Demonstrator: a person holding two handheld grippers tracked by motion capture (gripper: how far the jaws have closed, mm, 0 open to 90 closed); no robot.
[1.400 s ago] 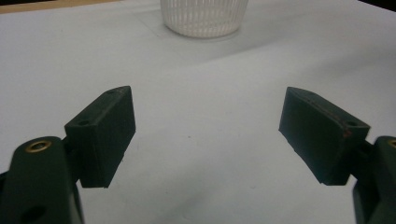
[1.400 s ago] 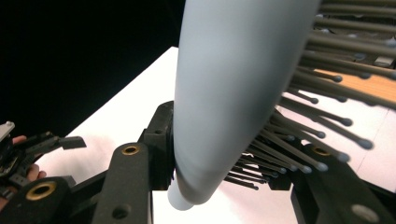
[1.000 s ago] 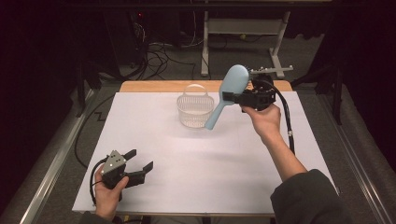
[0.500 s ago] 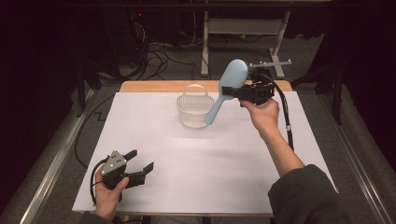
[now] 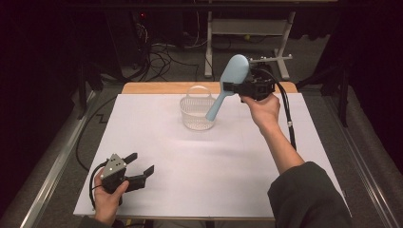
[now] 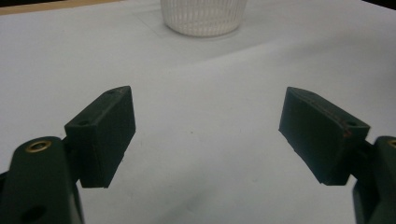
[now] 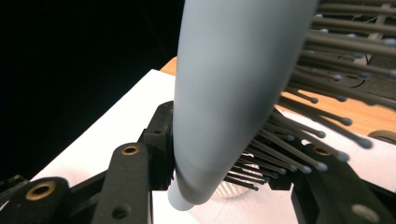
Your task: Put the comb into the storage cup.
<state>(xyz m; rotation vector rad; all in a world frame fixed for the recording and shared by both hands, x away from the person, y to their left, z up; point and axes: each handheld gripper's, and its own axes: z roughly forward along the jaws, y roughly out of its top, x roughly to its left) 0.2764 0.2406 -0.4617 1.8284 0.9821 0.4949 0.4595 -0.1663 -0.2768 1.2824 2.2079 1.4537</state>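
Note:
A light-blue hairbrush hangs tilted over the white mesh basket, its handle tip pointing down toward the basket's right rim. My right gripper is shut on the hairbrush where the handle meets the head. In the right gripper view the hairbrush looms close, dark bristles fanning right between the jaws. My left gripper rests low at the table's front left, open, nothing between its pads. The basket stands far ahead of it.
White paper covers the table, with a wooden edge at the back. Cables and a metal stand lie on the floor beyond the table. A cable trails from my right gripper along the forearm.
The right gripper has carried the hairbrush slightly up and back over the basket, tilting it more upright. The left gripper has stayed put.

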